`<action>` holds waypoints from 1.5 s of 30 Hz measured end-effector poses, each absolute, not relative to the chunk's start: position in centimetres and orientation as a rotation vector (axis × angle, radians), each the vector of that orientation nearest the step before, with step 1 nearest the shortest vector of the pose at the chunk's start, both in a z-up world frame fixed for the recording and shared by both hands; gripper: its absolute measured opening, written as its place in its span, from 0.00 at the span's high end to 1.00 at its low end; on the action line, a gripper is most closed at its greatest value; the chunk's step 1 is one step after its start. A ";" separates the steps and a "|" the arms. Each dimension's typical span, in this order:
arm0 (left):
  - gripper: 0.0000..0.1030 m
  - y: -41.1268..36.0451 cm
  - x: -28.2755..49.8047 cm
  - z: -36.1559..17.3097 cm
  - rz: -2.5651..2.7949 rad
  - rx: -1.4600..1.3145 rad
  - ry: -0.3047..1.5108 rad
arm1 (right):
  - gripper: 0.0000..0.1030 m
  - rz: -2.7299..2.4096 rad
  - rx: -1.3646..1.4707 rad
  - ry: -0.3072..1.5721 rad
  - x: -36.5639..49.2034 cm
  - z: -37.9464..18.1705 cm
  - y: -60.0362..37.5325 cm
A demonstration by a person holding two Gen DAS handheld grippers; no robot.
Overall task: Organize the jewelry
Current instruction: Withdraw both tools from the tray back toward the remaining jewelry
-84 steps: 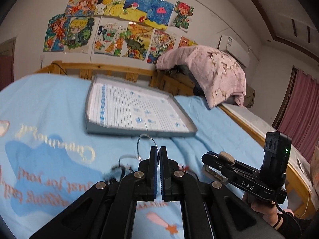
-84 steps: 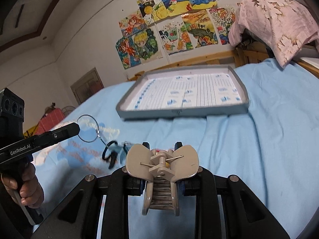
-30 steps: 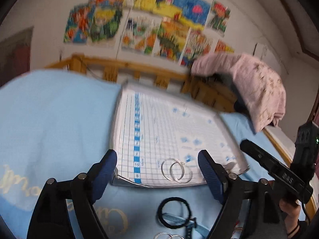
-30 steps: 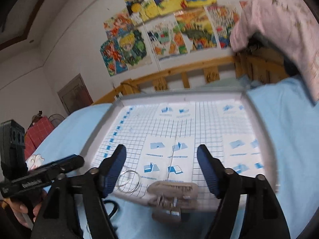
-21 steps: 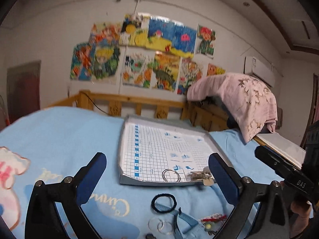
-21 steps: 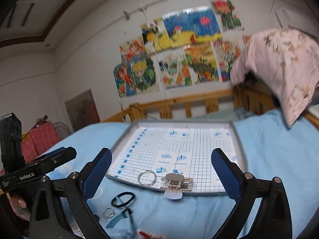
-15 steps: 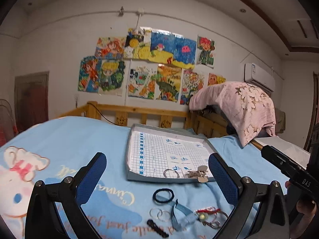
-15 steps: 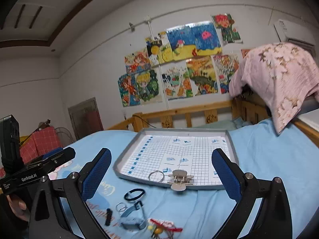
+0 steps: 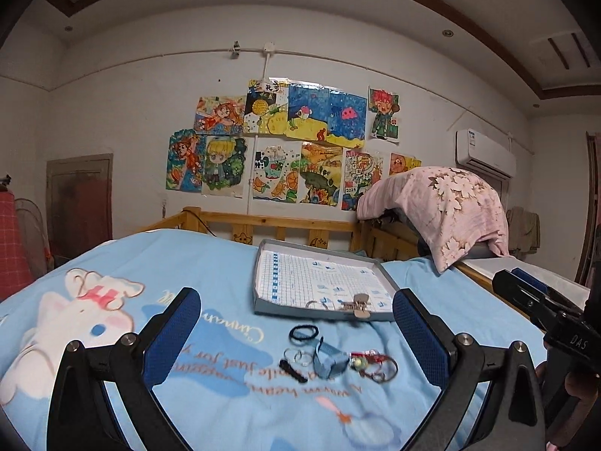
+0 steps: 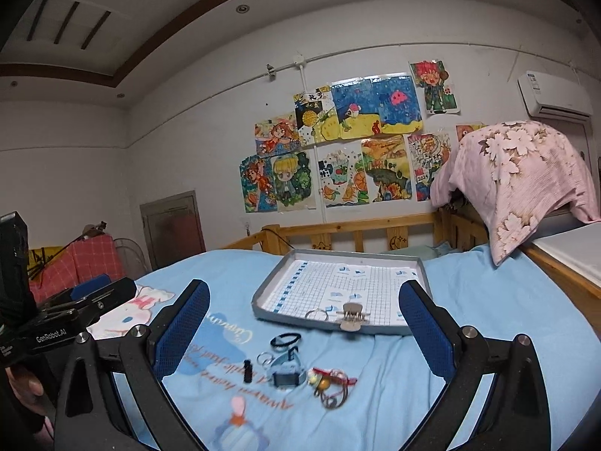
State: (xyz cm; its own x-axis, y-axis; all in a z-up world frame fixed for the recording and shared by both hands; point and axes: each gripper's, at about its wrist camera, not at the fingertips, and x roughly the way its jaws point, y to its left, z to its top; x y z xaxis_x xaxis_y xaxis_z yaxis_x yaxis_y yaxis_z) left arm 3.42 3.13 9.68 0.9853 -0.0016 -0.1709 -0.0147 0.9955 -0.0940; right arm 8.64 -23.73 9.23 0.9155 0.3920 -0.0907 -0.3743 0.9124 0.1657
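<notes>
Both tongs stand wide with nothing between their blue pads: the left tongs and the right tongs have each just been opening, and both hang above the blue bed sheet, well back from the work. The grey tray lies on the bed toward the wooden footboard, and near its front edge sit a pair of silver hoops and a beige hair claw; the claw seems to overhang the rim, though the fisheye makes that hard to settle. The rest of the jewelry is loose on the sheet in front of the tray: a black hair tie, two small silver rings, a short black clip, a blue-strapped watch and a tangle of red cord with a bead and a dark bangle. I judge the sorting to be partly done, with these five pieces yet to go. The risks come from the soft bed and the crowding. A press into the sheet could dimple it and roll the thin rings away or under the watch strap. The cord tangle could drag its neighbours along if only one strand is pinched. A nudge to the tray's near rim could tip the claw back onto the sheet. With both tongs working the same small cluster, they could also knock each other.
</notes>
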 end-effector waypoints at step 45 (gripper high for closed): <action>0.00 5.3 13.4 4.6 0.066 -0.119 0.352 | 0.04 0.321 0.130 0.243 15.7 4.4 -23.7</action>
